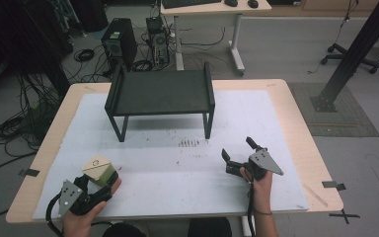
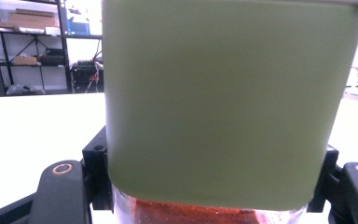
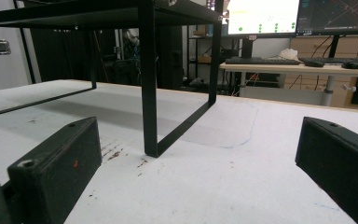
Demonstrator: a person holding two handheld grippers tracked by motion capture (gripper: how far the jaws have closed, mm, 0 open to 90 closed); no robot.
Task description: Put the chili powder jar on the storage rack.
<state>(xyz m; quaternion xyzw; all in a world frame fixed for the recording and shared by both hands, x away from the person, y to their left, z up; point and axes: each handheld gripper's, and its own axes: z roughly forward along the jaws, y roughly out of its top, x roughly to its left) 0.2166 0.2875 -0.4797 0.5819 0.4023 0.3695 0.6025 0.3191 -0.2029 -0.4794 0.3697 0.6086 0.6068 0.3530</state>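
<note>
A square pale-green jar (image 1: pixel 98 171) with a beige lid stands near the table's front left corner. My left gripper (image 1: pixel 100 180) is shut on its lower part. In the left gripper view the jar (image 2: pixel 223 102) looms close up, its clear base showing red-brown powder, and the left gripper (image 2: pixel 209 189) has a black jaw pressed to each side. My right gripper (image 1: pixel 237 148) rests at the front right, open, with nothing between its jaws. Seen from the right gripper view, the right gripper (image 3: pixel 196 163) points at bare white mat before the shelf leg.
A black metal shelf (image 1: pixel 163 91) stands at the middle back of the white mat (image 1: pixel 256 123); its near leg (image 3: pixel 148 93) is ahead of the right gripper. Red-brown specks (image 1: pixel 188 143) lie in front of it. Beyond the table are a desk, computers and cables.
</note>
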